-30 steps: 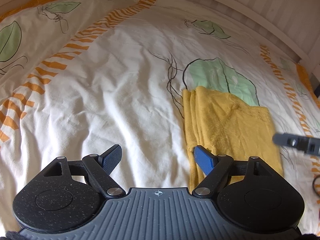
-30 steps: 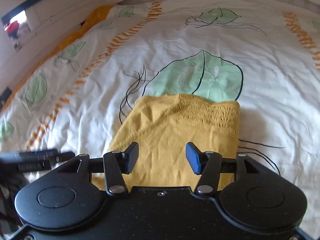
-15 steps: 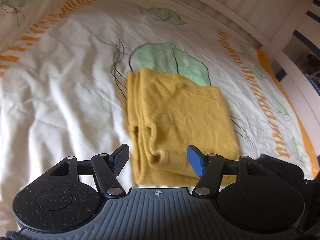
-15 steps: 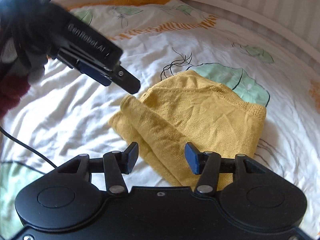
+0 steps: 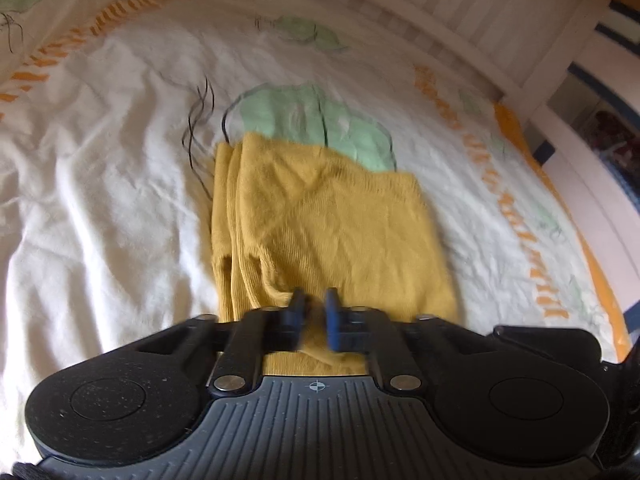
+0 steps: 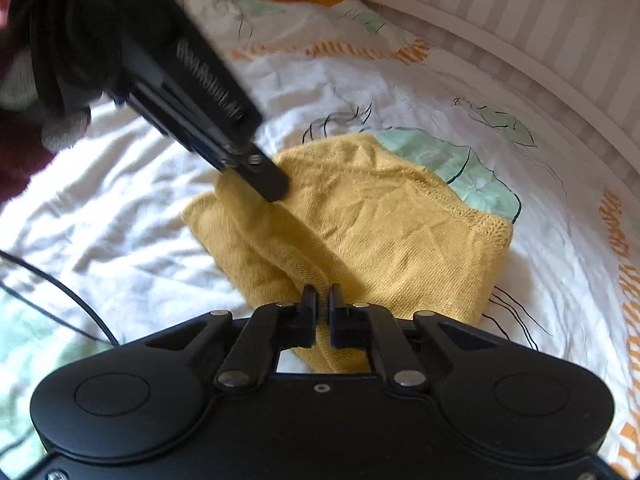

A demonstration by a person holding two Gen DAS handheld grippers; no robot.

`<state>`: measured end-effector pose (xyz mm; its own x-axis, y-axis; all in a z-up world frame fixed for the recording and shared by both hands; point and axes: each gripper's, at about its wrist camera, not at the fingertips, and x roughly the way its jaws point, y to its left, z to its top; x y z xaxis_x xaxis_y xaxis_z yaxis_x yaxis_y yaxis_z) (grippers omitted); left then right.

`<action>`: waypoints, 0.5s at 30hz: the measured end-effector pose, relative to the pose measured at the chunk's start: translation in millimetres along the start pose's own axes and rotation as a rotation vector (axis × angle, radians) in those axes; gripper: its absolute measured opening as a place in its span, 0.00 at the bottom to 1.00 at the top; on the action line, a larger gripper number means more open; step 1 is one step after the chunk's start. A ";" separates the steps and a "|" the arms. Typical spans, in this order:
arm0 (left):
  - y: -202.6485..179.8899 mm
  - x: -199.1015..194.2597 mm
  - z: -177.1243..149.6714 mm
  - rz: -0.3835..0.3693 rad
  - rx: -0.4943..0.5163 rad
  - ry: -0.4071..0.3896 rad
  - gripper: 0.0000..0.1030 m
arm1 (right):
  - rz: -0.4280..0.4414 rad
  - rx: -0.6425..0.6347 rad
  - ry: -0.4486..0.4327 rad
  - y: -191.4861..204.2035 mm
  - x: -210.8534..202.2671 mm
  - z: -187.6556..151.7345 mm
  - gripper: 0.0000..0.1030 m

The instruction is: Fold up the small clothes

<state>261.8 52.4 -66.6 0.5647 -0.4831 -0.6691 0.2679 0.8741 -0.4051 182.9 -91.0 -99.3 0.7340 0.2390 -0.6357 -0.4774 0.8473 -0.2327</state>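
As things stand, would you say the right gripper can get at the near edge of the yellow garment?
Probably yes: the right gripper already sits pinched on the yellow garment at its near edge, nothing between; the left gripper grips another corner.

Both claws have closed since half a second ago: the left claw point(image 5: 313, 309) and right claw point(image 6: 322, 305) now pinch the yellow garment's point(image 6: 384, 232) near edge.

One folded yellow garment point(image 5: 328, 216) lies on one bed point(image 5: 100, 184). Two hand-held grippers show: the left hand-held gripper point(image 5: 313, 312) and the right hand-held gripper point(image 6: 322, 312). One black cable point(image 6: 68, 296) crosses the one white leaf-print duvet point(image 6: 132, 232). One gloved hand point(image 6: 68, 44) is visible.
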 end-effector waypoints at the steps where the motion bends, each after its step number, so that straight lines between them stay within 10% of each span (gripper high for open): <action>1: 1.8 -6.0 0.0 -0.017 0.005 -0.026 0.07 | 0.010 0.012 -0.017 -1.3 -6.3 1.8 0.10; 10: 36.0 10.2 -17.3 0.154 -0.057 0.123 0.05 | 0.087 -0.047 0.042 17.8 12.9 -11.3 0.24; 15: 42.4 5.3 -12.4 0.122 -0.113 0.121 0.05 | 0.187 0.061 0.018 -3.3 -1.0 -10.7 0.41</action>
<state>266.4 86.4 -95.1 0.4883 -0.3821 -0.7846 0.1098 0.9188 -0.3792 178.6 -99.1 -105.8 0.6263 0.3868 -0.6768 -0.5740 0.8163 -0.0646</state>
